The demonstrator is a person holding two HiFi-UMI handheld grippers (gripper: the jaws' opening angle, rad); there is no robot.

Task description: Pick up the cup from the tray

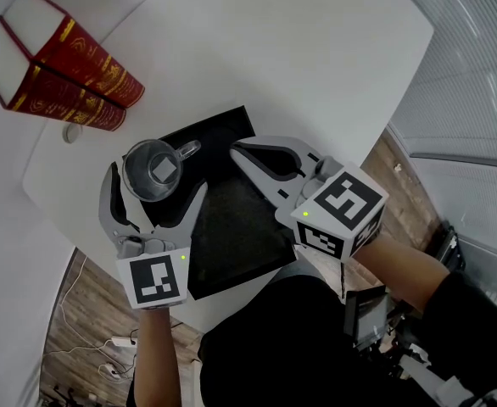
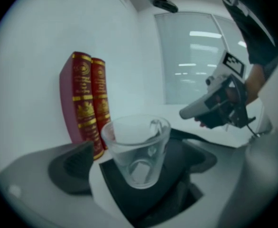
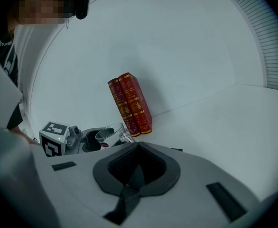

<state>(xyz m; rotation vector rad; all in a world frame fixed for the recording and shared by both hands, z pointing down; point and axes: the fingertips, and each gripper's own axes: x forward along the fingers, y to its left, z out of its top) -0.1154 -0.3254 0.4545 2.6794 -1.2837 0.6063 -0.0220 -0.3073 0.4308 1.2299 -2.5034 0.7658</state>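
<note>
Cup [image 1: 153, 170], centre-left on tray [image 1: 231, 236], is bracketed by the released left gripper [image 1: 158, 181], ready for clamping; right gripper [image 1: 238, 152] is parked clenched, empty.

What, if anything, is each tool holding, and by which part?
Nothing held: the left tool stands open around the cup, not touching it; the right tool is shut, empty.

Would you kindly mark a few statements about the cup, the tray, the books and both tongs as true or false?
1. The glass cup stands between the open jaws of the left tongs. True.
2. The right tongs hold the cup. False: they are shut and empty, beside the cup.
3. Two red books stand on the table. True.
4. The tray is white. False: it is black.
</note>
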